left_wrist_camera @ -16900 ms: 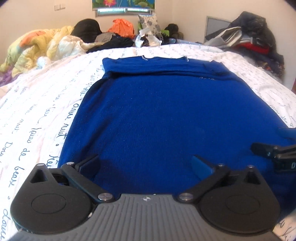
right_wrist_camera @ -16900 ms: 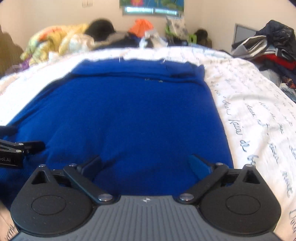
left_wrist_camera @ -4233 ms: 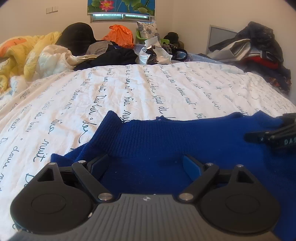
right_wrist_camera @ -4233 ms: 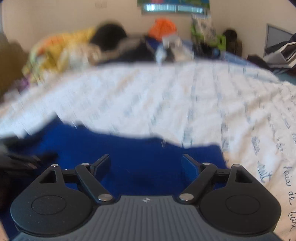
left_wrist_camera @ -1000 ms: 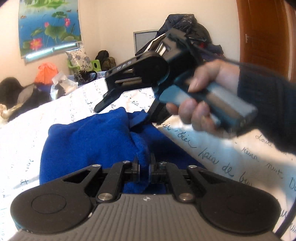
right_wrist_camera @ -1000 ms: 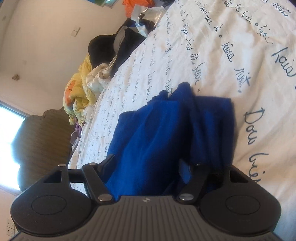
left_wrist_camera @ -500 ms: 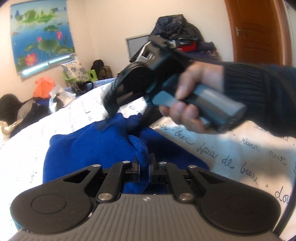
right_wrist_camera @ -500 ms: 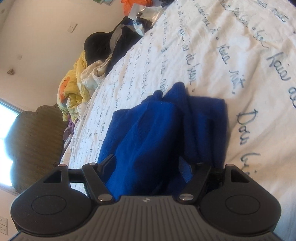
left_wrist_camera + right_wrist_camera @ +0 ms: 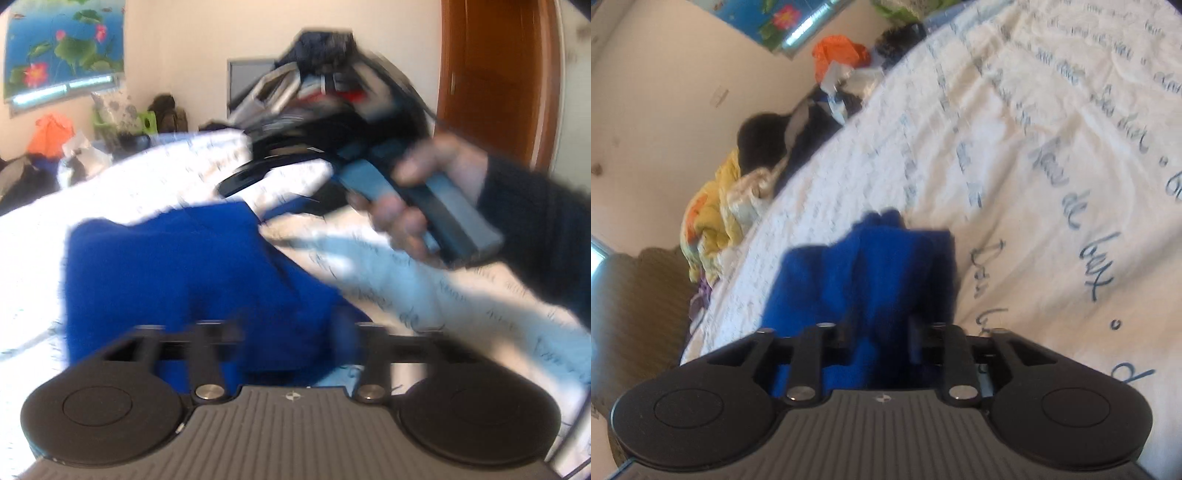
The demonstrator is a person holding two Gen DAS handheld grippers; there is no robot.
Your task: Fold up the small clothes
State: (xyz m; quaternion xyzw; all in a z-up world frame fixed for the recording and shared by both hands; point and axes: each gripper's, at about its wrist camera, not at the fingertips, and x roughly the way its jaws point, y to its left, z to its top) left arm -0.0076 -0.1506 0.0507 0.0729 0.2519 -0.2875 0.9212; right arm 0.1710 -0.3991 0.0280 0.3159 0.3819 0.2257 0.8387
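On the white script-printed bedsheet my bundled blue knit sweater lies in soft folds. My left gripper stands parted around it; my right gripper looks narrow with cloth between, contact blurred.

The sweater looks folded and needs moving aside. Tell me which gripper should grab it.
Left, probably. The left gripper has open fingers low astride the folded blue sweater; the right gripper hangs above its far edge.
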